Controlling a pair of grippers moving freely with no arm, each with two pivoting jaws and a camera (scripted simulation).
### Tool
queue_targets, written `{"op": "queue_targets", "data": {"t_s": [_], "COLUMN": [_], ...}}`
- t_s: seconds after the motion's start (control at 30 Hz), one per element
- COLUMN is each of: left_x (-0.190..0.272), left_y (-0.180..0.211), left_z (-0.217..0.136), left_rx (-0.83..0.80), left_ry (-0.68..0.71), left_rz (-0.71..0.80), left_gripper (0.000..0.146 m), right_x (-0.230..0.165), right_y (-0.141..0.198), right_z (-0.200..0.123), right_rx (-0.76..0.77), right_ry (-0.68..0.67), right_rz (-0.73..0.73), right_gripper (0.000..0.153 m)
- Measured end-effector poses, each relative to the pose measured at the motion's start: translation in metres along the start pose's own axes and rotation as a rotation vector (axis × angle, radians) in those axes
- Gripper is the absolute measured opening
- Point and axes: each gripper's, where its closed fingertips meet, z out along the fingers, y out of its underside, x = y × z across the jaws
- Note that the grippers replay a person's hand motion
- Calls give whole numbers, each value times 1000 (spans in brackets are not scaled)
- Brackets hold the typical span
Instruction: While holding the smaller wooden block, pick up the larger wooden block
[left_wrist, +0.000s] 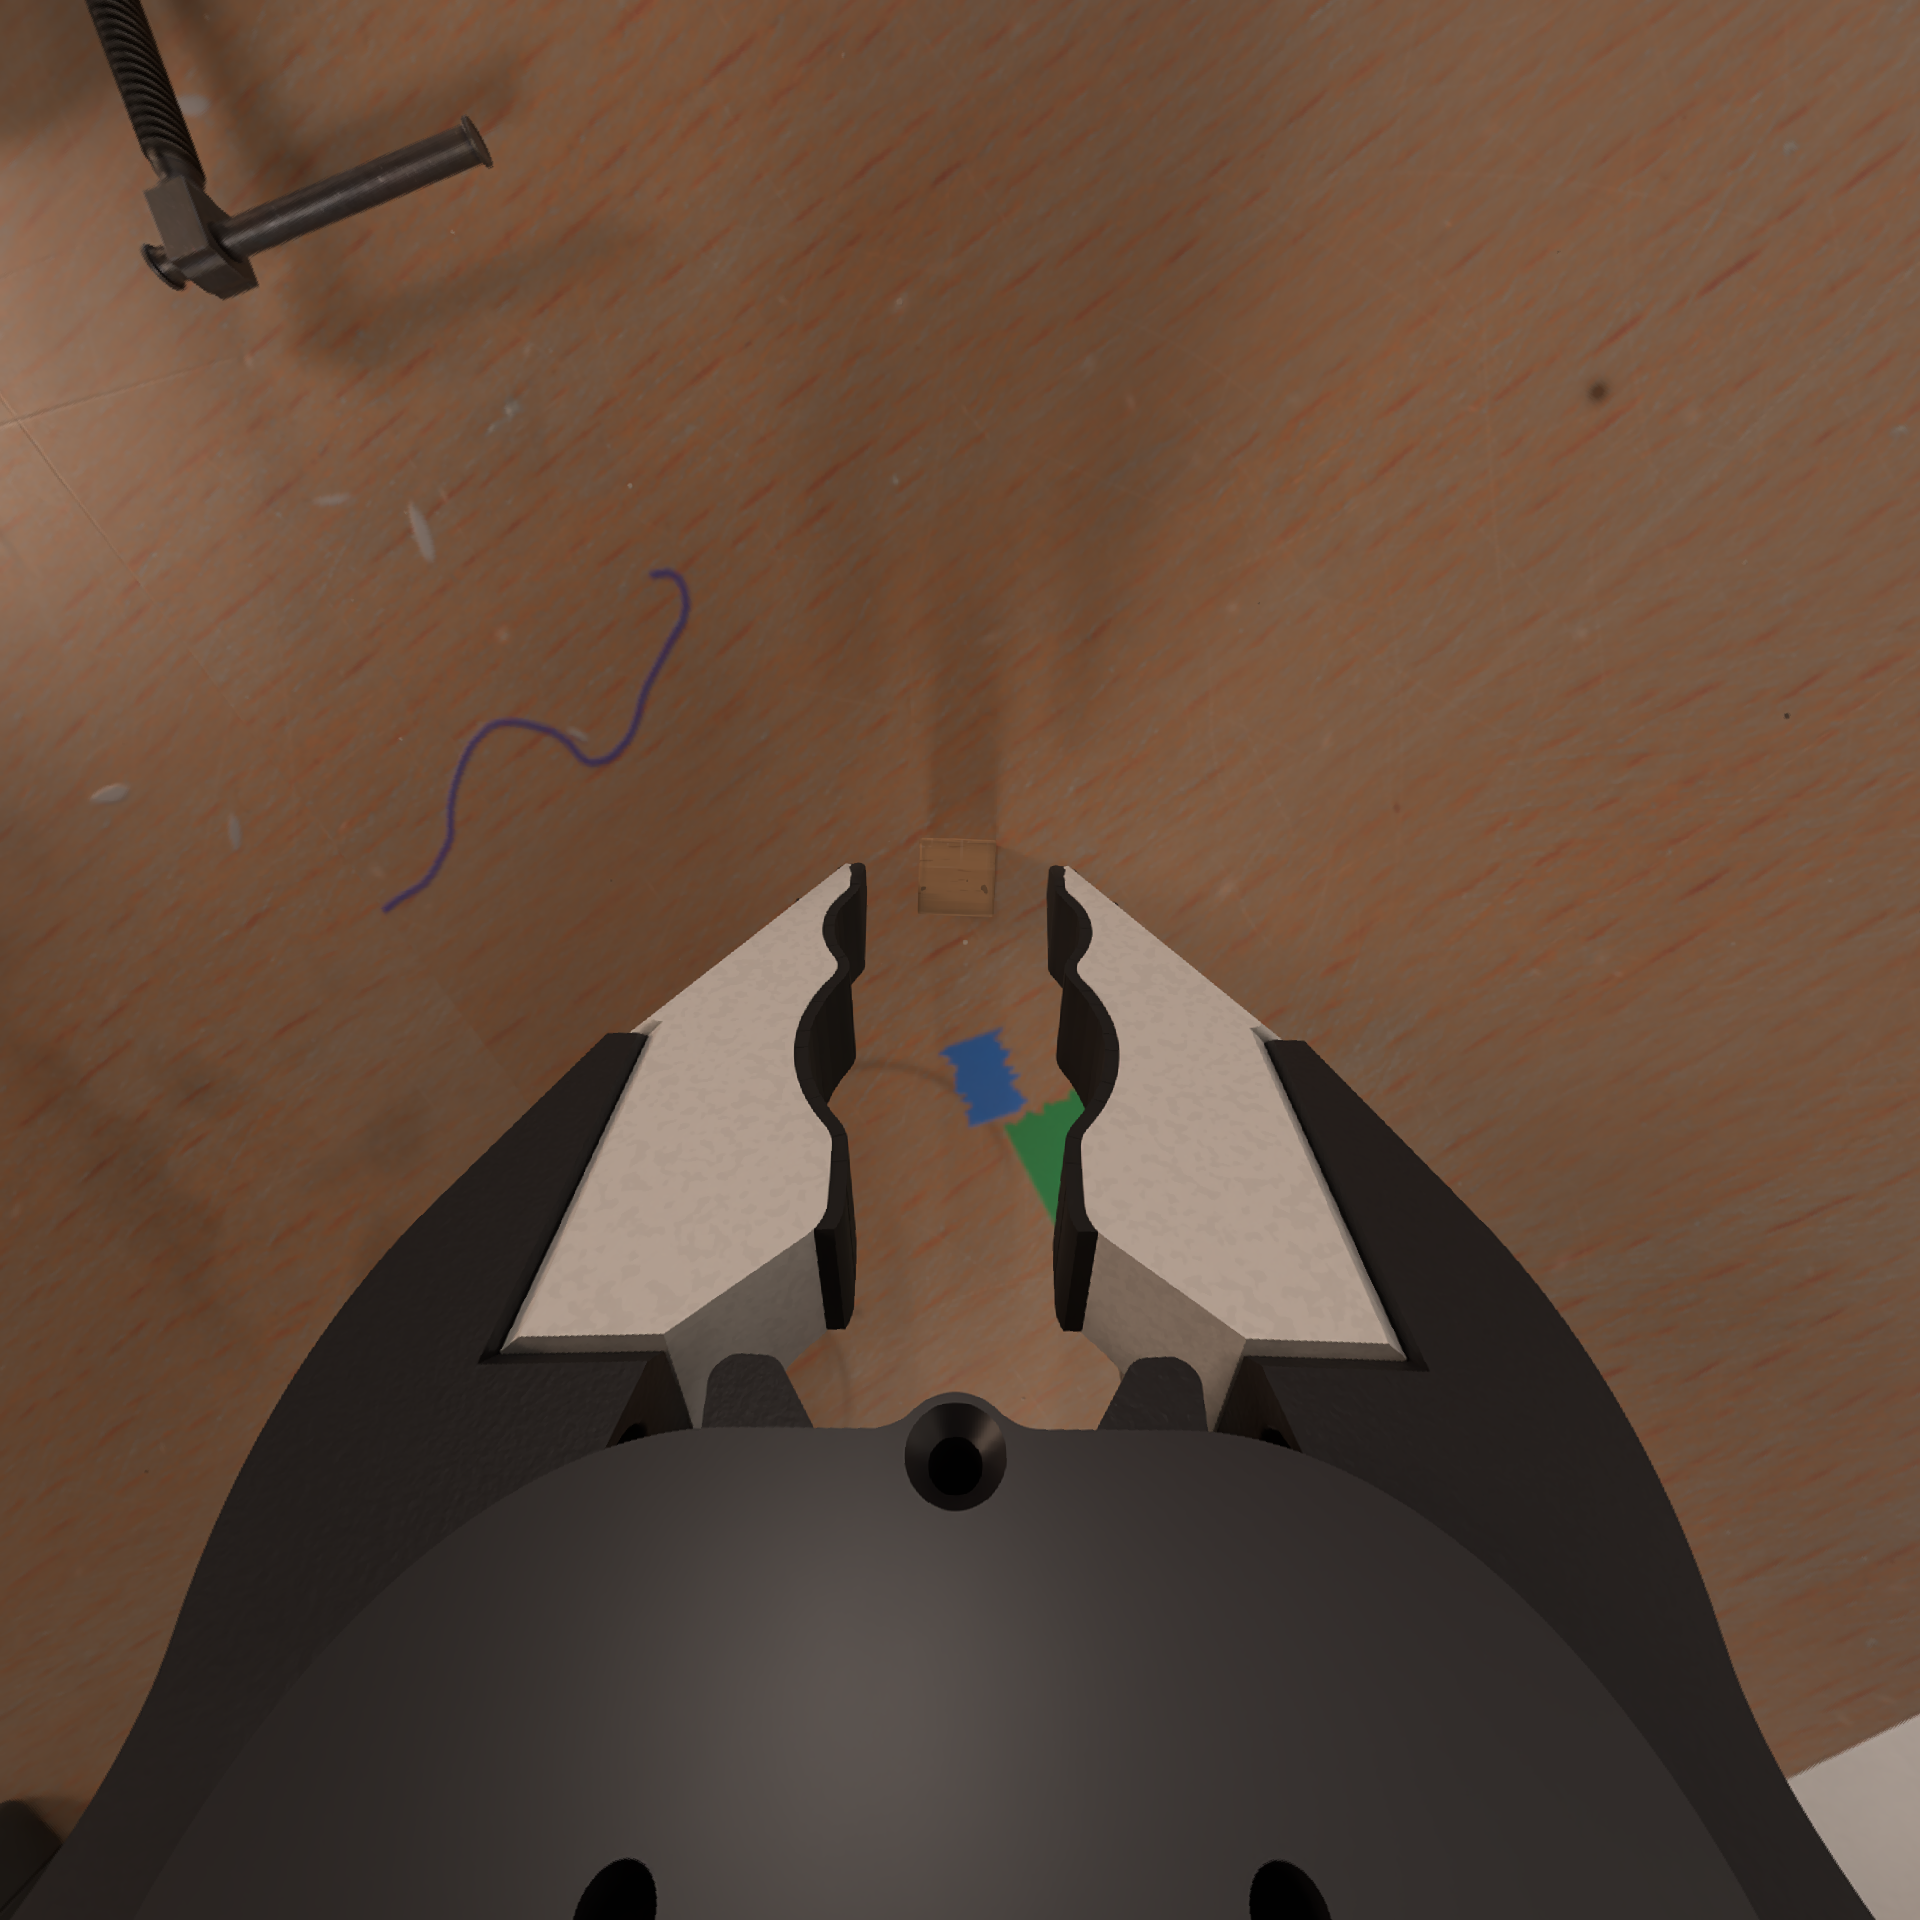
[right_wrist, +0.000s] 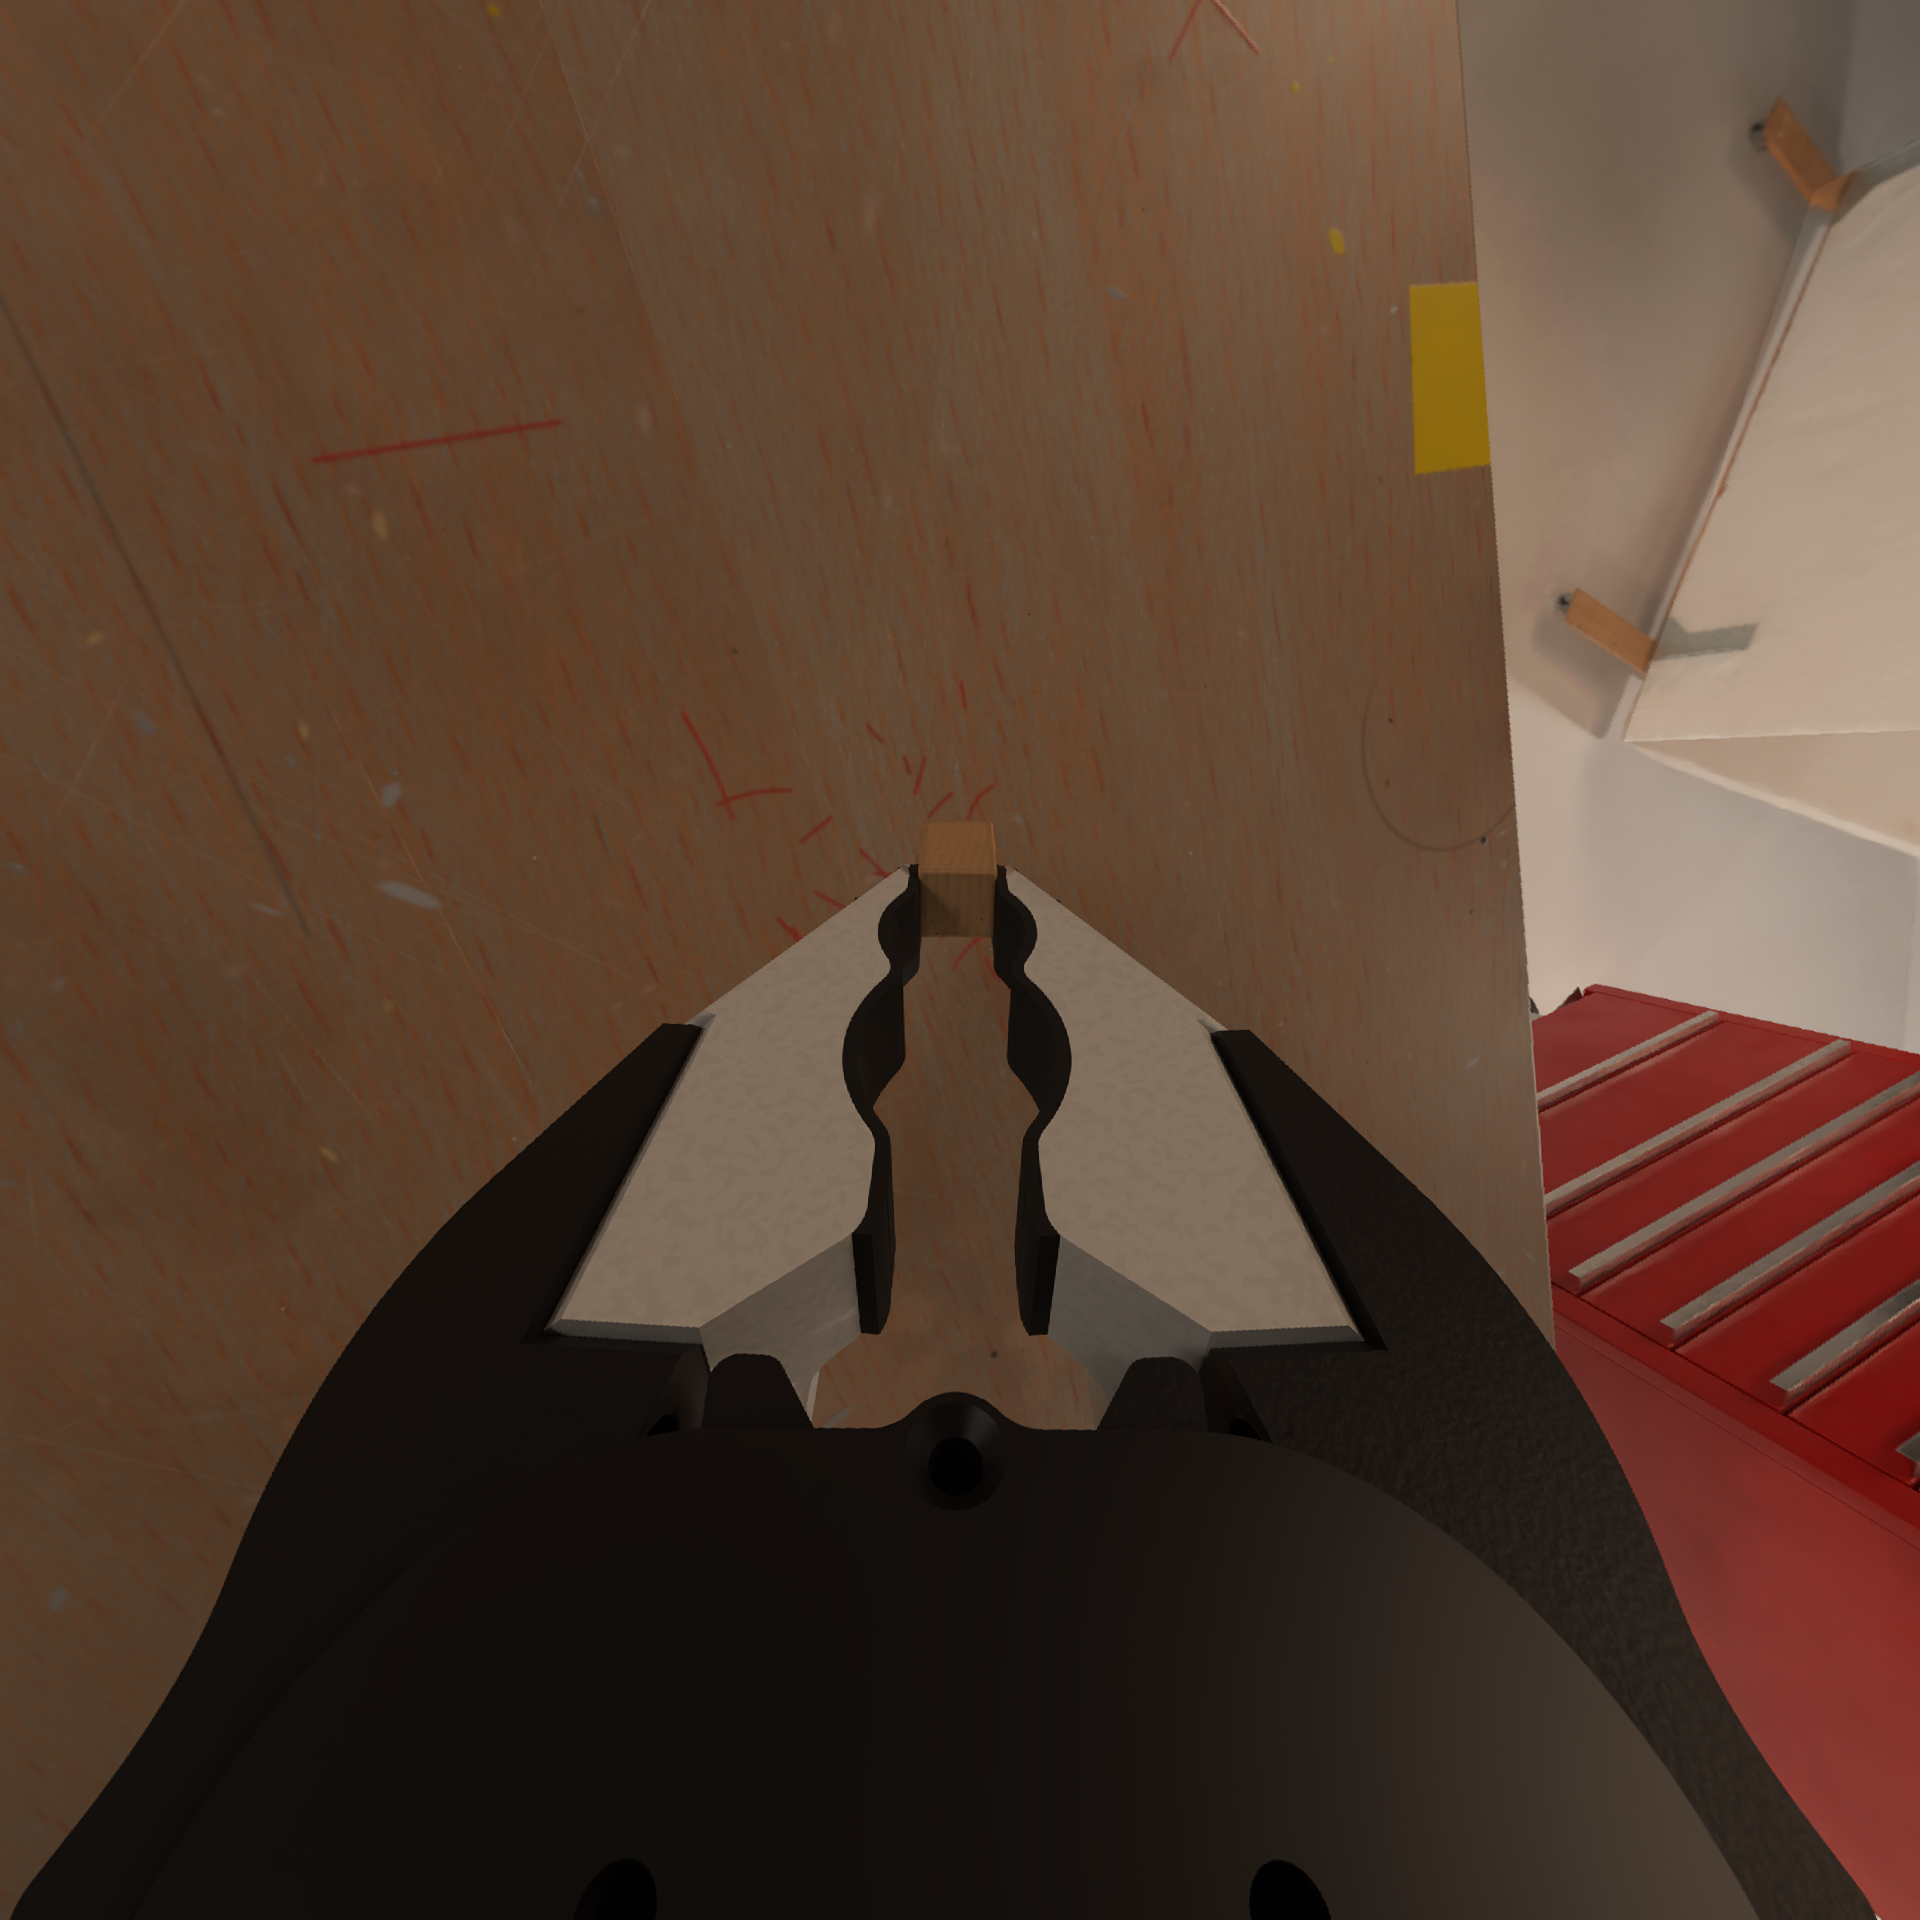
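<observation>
So there are two wooden blocks, one per view. The right hand-held gripper (right_wrist: 957, 883) is clamped on the small block (right_wrist: 957, 881) at its fingertips, mid-frame. The left hand-held gripper (left_wrist: 955, 878) is spread wide, with the other block (left_wrist: 957, 878) lying on the desk (left_wrist: 1351, 623) just past its tips, centered between them.

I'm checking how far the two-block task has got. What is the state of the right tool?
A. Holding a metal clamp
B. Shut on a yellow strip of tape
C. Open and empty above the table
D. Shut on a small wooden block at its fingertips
D: in the right wrist view the right tool has its fingertips closed against both sides of the small wooden block, which is pinched at the very tips above the wooden table.
</observation>
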Motion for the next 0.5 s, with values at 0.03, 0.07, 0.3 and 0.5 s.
{"op": "queue_targets", "data": {"t_s": [0.03, 0.07, 0.3, 0.5], "left_x": [0, 0, -1, 0], "left_y": [0, 0, 1, 4], "left_z": [1, 1, 6, 4], "left_rx": [0, 0, -34, -53], "left_ry": [5, 5, 8, 16], "left_rz": [-3, -4, -11, -24], "left_gripper": [36, 36, 36, 14], "right_x": [0, 0, -1, -1], "right_y": [0, 0, 0, 0], "right_z": [0, 0, -1, 0], "right_rx": [1, 0, 3, 1], "right_ry": [-2, -3, -5, -6], "right_rz": [0, 0, -2, -4], "right_gripper": [12, 12, 12, 12]}}
